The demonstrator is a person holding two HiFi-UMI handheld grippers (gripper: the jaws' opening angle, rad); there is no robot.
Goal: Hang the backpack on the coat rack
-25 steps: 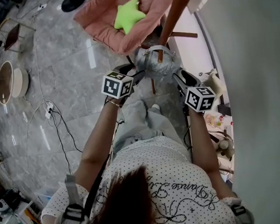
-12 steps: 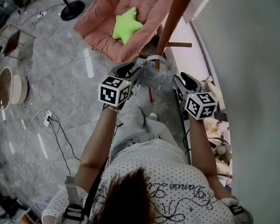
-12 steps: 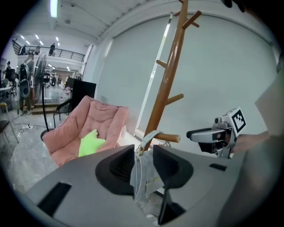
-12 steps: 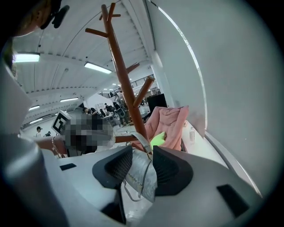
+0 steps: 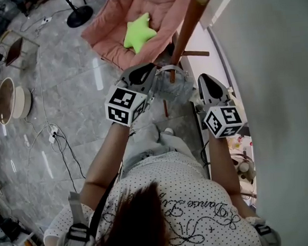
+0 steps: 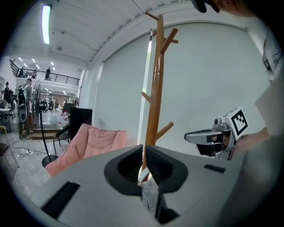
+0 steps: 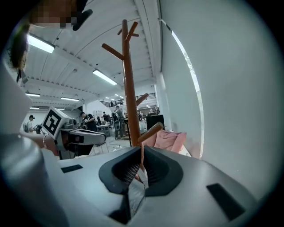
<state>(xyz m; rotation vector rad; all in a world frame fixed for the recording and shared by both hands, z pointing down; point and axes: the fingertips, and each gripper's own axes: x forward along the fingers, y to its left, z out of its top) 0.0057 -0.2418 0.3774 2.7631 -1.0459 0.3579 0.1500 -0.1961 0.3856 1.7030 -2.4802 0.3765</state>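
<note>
Beside coat rack [image 6: 155,88], my left gripper [image 6: 143,167] and right gripper [image 7: 141,172] just clamped backpack [image 5: 175,86]; raised since 1 second ago; hooking next.

A person in a dotted shirt [image 5: 170,198] holds a gripper in each hand. The left gripper [image 5: 151,70] touches the grey backpack [image 5: 173,85] at its 11 o'clock side. The right gripper [image 5: 203,79] touches it at 3 o'clock. Their jaws have just been closing on its edges. The brown coat rack [image 5: 189,27] stands at 12 o'clock of the backpack. A pink chair [image 5: 150,3] with a green star pillow [image 5: 138,32] sits at 11 o'clock. Wires [image 5: 59,132] lie on the floor [image 5: 70,73] at 9 o'clock.
</note>
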